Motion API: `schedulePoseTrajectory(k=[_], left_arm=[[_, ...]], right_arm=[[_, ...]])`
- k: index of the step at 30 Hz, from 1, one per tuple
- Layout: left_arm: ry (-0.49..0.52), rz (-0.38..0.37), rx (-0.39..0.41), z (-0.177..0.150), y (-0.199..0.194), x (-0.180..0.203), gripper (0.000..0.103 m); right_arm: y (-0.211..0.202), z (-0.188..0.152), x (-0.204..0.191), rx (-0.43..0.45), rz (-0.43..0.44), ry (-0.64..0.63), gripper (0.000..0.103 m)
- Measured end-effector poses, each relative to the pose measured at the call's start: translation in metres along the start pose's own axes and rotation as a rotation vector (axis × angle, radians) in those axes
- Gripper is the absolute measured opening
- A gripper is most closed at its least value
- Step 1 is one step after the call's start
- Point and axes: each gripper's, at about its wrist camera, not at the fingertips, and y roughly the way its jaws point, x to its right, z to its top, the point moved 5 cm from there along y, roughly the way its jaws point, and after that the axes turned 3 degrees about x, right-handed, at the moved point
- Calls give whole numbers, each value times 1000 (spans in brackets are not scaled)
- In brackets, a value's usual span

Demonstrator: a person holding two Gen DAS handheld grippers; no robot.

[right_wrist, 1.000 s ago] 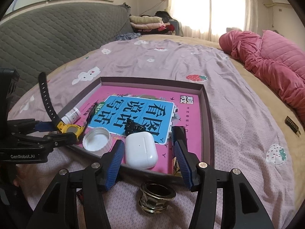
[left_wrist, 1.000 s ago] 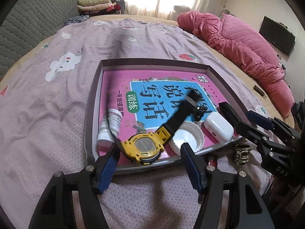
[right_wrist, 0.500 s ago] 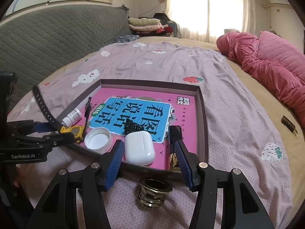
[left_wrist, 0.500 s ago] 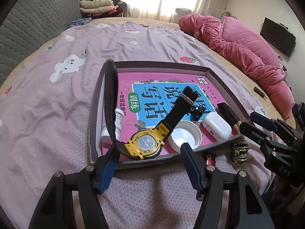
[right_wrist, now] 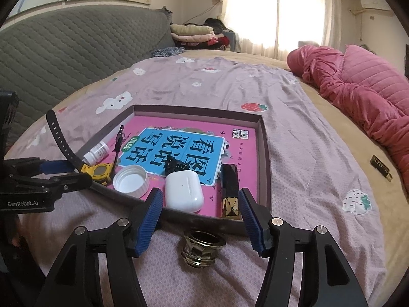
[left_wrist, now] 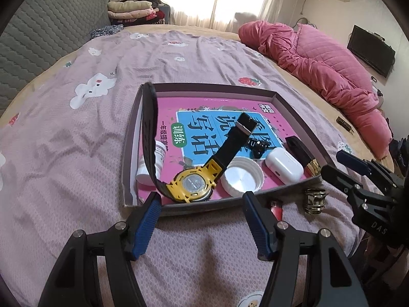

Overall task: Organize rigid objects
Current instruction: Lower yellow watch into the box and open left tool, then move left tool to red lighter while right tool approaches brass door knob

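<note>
Now the brass fitting (right_wrist: 200, 249) lies on the bed just outside the tray (right_wrist: 265, 153), looking heavy, hard and smooth; grasp its ribbed waist. Right tool (right_wrist: 202, 223) is opening above it, empty; left tool (left_wrist: 202, 221) released.

the left wrist view is taken from low over the bedspread (left_wrist: 76, 153), angled down and forward at the tray's (left_wrist: 202, 206) near-left edge, close. the right wrist view is taken likewise at the near-right edge. the tray (right_wrist: 265, 153) and window wall are shared.
</note>
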Motion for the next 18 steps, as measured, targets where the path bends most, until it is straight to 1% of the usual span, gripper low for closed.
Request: schedulePoseTrajectory(k=[5, 9, 14, 18], left_arm=[[10, -10, -5, -5, -4, 5, 65], [24, -21, -11, -10, -8, 12, 65], [28, -48, -30, -18, -8, 23, 65], [55, -78, -51, -26, -5, 39, 65]], right_arm=[[-7, -2, 5, 1, -3, 14, 65], [-10, -9, 6, -18, -1, 14, 67], [-12, -25, 3, -59, 16, 6, 67], [-11, -38, 0, -97, 28, -4, 67]])
